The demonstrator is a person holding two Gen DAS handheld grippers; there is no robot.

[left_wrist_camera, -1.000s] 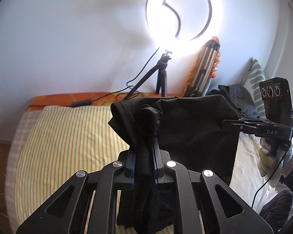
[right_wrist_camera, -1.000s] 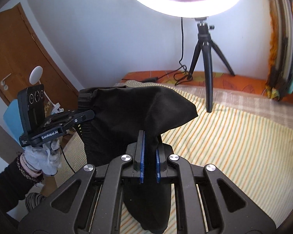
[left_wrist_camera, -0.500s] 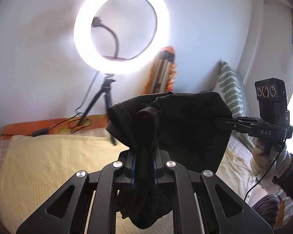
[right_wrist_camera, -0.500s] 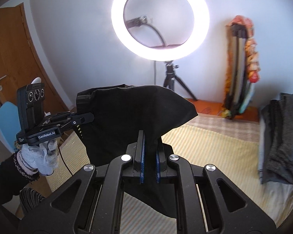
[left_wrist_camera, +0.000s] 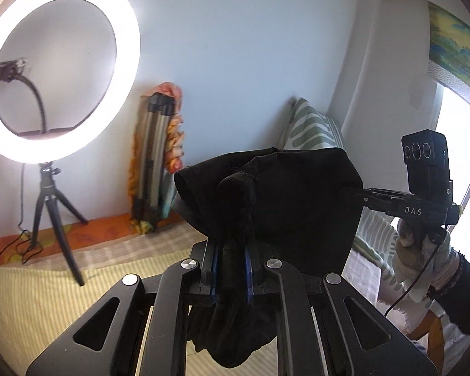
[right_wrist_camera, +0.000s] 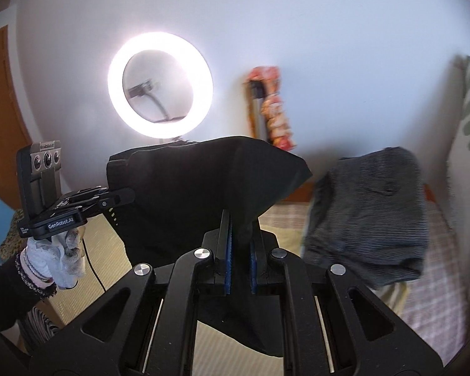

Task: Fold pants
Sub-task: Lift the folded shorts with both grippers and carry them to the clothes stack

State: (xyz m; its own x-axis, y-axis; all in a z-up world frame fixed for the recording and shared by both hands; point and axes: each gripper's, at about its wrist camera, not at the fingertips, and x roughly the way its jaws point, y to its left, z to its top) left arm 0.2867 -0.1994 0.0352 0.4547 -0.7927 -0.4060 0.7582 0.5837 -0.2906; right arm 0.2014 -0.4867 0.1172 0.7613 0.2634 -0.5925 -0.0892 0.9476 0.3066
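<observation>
Black pants (left_wrist_camera: 297, 200) hang in the air above the bed, stretched between both grippers. My left gripper (left_wrist_camera: 232, 250) is shut on a bunched corner of the cloth, which spills out below its blue pads. In the left wrist view my right gripper (left_wrist_camera: 351, 191) clamps the opposite edge, held by a gloved hand (left_wrist_camera: 420, 250). The right wrist view shows my right gripper (right_wrist_camera: 239, 247) shut on the black pants (right_wrist_camera: 188, 194), with my left gripper (right_wrist_camera: 122, 195) pinching the far edge at the left.
A lit ring light (left_wrist_camera: 53, 78) on a tripod (left_wrist_camera: 51, 219) stands on the striped bed (left_wrist_camera: 47, 307). Folded tripod legs with orange cloth (left_wrist_camera: 156, 163) lean on the wall. A folded grey garment (right_wrist_camera: 369, 216) lies at the right, beside a green-patterned pillow (left_wrist_camera: 313, 128).
Both grippers swung right and rose, carrying the stretched pants. The ring light slid left in both views; the grey garment and the pillow came into view.
</observation>
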